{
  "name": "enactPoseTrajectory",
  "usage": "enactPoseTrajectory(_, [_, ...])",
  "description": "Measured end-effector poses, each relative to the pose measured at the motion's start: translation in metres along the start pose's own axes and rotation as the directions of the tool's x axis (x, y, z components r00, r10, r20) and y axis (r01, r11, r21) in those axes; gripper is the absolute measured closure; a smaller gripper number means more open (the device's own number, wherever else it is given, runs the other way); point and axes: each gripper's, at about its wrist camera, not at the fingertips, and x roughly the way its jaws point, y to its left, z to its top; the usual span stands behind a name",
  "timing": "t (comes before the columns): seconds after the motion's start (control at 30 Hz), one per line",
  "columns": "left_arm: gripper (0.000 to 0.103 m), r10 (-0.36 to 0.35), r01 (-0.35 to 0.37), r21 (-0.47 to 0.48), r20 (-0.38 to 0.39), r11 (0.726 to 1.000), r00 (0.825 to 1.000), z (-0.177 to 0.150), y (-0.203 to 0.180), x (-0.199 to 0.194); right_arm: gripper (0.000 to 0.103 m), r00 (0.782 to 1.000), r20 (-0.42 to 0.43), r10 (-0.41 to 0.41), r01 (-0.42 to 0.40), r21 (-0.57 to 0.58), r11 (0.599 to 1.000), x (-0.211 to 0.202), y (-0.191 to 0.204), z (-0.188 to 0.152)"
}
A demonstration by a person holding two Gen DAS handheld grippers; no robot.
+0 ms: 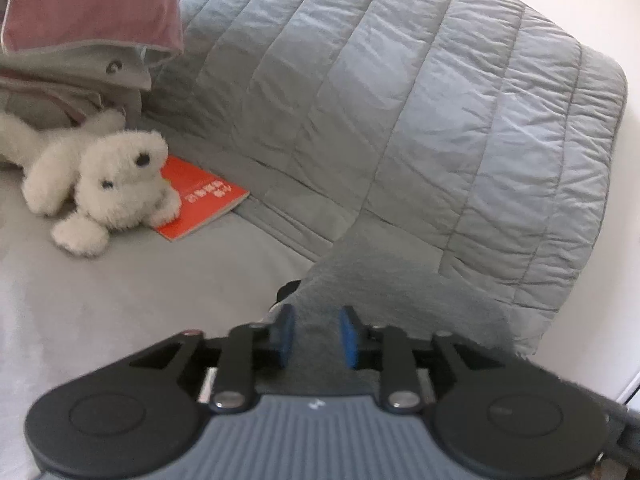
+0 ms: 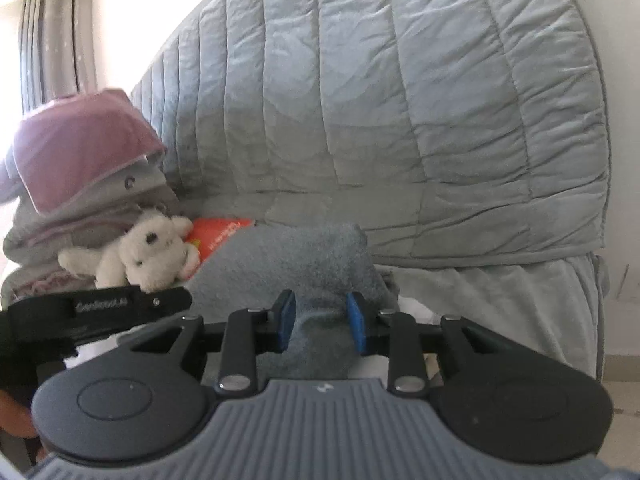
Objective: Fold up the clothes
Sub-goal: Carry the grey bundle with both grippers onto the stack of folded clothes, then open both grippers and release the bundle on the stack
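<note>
Left wrist view: left gripper (image 1: 316, 334) jaws are clamping fuzzy grey knitted cloth (image 1: 352, 276); right gripper (image 2: 323, 320) jaws are pinching it too, part-open.

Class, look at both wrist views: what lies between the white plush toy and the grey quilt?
A red booklet, partly under the plush toy, its far corner touching the quilt; clearest in the left wrist view.

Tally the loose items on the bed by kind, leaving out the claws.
Plush toy: 1
Red book: 1
Quilt: 1
Grey garment held in the claws: 1
Stack of folded clothes: 1
Total: 5
</note>
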Motion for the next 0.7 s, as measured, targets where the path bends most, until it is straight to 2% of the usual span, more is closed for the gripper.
enactPoseTrajectory(0.1, [0.064, 0.009, -0.008, 0.041, -0.018, 0.999, 1.0, -0.007, -0.013, -0.012, 0.066, 1.0, 0.025, -0.004, 0.003, 0.008, 1.0, -0.014, -0.003, 0.008])
enactPoseTrajectory(0.2, [0.062, 0.033, -0.029, 0.089, -0.044, 0.996, 0.998, -0.017, -0.024, -0.02, 0.066, 1.0, -0.003, 0.008, -0.008, -0.016, 1.0, -0.021, -0.005, 0.012])
enactPoseTrajectory(0.27, [0.059, 0.055, -0.048, 0.115, -0.061, 0.992, 0.997, -0.022, -0.031, -0.027, 0.065, 0.996, -0.084, 0.028, -0.032, -0.052, 0.998, -0.02, -0.003, 0.011])
enactPoseTrajectory(0.37, [0.057, 0.067, -0.052, 0.138, -0.109, 0.989, 0.992, -0.028, -0.041, -0.039, 0.064, 0.971, -0.236, 0.034, -0.057, -0.09, 0.994, -0.017, 0.0, 0.006])
enactPoseTrajectory(0.4, [0.057, 0.08, -0.06, 0.15, -0.129, 0.987, 0.988, -0.029, -0.045, -0.043, 0.064, 0.966, -0.257, 0.029, -0.053, -0.086, 0.995, -0.018, 0.0, 0.006])
enactPoseTrajectory(0.47, [0.057, 0.132, -0.102, 0.182, -0.164, 0.978, 0.978, -0.032, -0.054, -0.052, 0.06, 0.969, -0.246, 0.033, -0.05, -0.062, 0.997, -0.027, -0.003, 0.012])
enactPoseTrajectory(0.53, [0.057, 0.203, -0.165, 0.197, -0.191, 0.966, 0.96, -0.03, -0.063, -0.061, 0.039, 0.972, -0.231, 0.038, -0.048, -0.037, 0.998, -0.036, -0.005, 0.019])
enactPoseTrajectory(0.6, [0.056, 0.248, -0.208, 0.189, -0.224, 0.96, 0.942, -0.027, -0.068, -0.069, 0.031, 0.97, -0.242, 0.029, -0.036, -0.025, 0.999, -0.04, -0.007, 0.021])
enactPoseTrajectory(0.7, [0.048, 0.309, -0.27, 0.17, -0.275, 0.948, 0.91, -0.022, -0.074, -0.078, 0.028, 0.965, -0.264, 0.012, -0.015, -0.011, 1.0, -0.044, -0.009, 0.022])
